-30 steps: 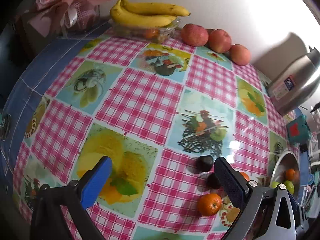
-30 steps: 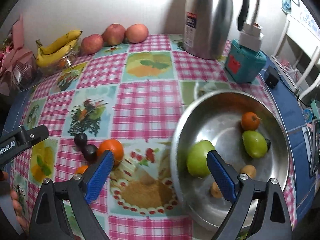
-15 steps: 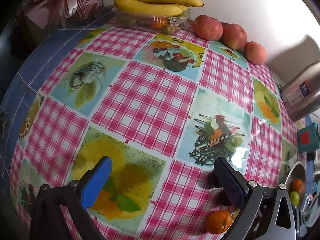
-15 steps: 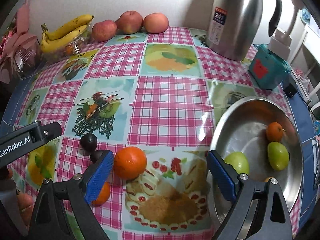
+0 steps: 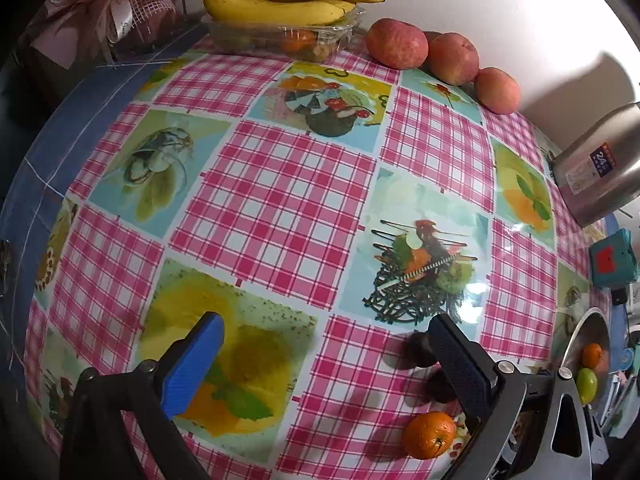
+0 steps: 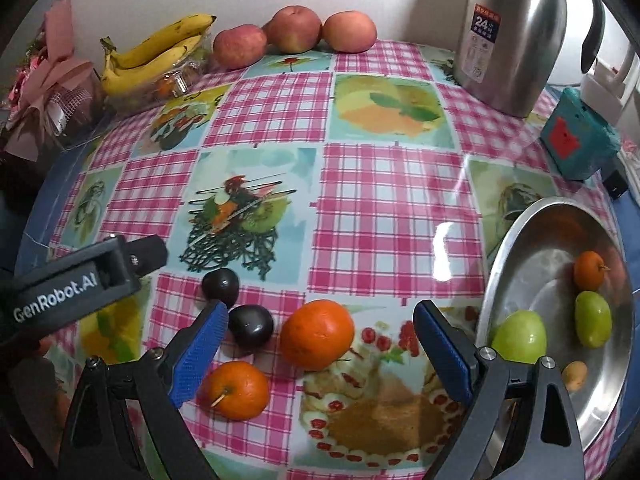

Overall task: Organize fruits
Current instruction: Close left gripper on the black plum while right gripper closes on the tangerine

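Observation:
In the right wrist view my right gripper [image 6: 320, 316] is open above the tablecloth. A large orange [image 6: 317, 334] lies between its fingers, untouched. A small orange [image 6: 234, 390] and two dark plums [image 6: 220, 285] [image 6: 251, 325] sit by its left finger. To the right a steel bowl [image 6: 516, 236] holds two green fruits [image 6: 519, 336], a small orange [image 6: 589, 276] and a small yellow fruit. My left gripper [image 5: 326, 328] is open over bare cloth with nothing between its fingers. The plums [image 5: 420, 348] are partly hidden behind its right finger, and an orange [image 5: 429, 435] lies below them.
Along the back wall are bananas [image 6: 156, 50] on a clear plastic box, three apples [image 6: 294, 28] and a steel kettle [image 6: 516, 36]. A teal box [image 6: 576, 140] stands behind the bowl. A pink wrapped bouquet [image 6: 52, 80] is at the far left.
My right gripper has moved left, from over the bowl to over the oranges and plums. The left gripper has sunk slightly and stays open.

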Action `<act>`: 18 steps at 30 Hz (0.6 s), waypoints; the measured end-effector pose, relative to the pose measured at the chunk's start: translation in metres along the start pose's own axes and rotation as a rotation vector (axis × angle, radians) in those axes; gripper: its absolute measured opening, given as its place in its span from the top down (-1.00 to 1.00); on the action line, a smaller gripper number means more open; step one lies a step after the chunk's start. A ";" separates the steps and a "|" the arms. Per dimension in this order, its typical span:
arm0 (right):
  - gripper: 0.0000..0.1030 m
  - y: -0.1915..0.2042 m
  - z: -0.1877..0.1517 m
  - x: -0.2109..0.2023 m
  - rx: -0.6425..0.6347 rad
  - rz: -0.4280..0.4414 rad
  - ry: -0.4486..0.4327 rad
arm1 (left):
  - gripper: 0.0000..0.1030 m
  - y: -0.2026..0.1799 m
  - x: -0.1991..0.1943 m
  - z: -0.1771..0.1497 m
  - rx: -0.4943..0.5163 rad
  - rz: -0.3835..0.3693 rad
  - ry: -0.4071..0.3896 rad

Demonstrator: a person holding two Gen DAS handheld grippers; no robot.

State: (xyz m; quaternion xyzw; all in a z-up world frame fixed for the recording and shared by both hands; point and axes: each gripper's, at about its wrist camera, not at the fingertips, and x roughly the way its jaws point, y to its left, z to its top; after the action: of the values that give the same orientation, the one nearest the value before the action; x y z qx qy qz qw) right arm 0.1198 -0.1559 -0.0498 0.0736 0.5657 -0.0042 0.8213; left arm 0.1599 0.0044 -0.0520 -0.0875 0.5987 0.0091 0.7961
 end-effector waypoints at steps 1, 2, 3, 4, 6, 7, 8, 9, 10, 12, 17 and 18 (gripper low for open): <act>-0.83 0.000 0.000 0.000 0.000 0.003 0.001 | -1.00 0.000 0.000 0.000 0.003 0.002 -0.001; -0.83 0.000 0.000 -0.001 0.000 0.004 0.001 | -0.99 -0.001 0.000 0.001 0.007 0.004 -0.001; -0.83 0.000 0.000 -0.001 0.002 0.005 0.003 | -0.98 -0.001 0.000 0.001 0.009 0.002 0.000; -0.83 -0.001 0.000 -0.001 0.005 0.007 0.006 | -0.98 -0.002 0.000 0.001 0.009 -0.001 0.002; -0.83 -0.002 0.000 0.000 0.010 0.009 0.009 | -0.98 -0.004 0.000 0.001 0.013 -0.010 0.007; -0.83 -0.002 0.000 0.000 0.013 0.007 0.010 | -0.97 -0.005 0.000 0.000 0.014 -0.014 0.010; -0.83 -0.003 0.000 0.000 0.015 0.006 0.010 | -0.96 -0.006 0.001 0.000 0.016 -0.020 0.012; -0.83 -0.004 0.000 -0.001 0.019 0.007 0.011 | -0.92 -0.006 0.001 0.000 0.019 -0.025 0.014; -0.83 -0.005 0.000 -0.001 0.025 0.006 0.011 | -0.87 -0.007 0.002 0.000 0.024 -0.031 0.017; -0.82 -0.008 0.001 -0.001 0.035 0.003 0.009 | -0.78 -0.010 0.004 -0.001 0.031 -0.043 0.025; -0.64 -0.017 0.000 0.000 0.070 0.002 0.015 | -0.60 -0.015 0.012 -0.003 0.037 -0.100 0.061; -0.58 -0.020 0.001 0.001 0.078 0.003 0.019 | -0.52 -0.017 0.013 -0.004 0.038 -0.110 0.066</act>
State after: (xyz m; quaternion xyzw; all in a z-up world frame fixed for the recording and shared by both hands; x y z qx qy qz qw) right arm 0.1190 -0.1752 -0.0530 0.1066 0.5728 -0.0244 0.8124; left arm 0.1617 -0.0138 -0.0629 -0.1053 0.6189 -0.0487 0.7768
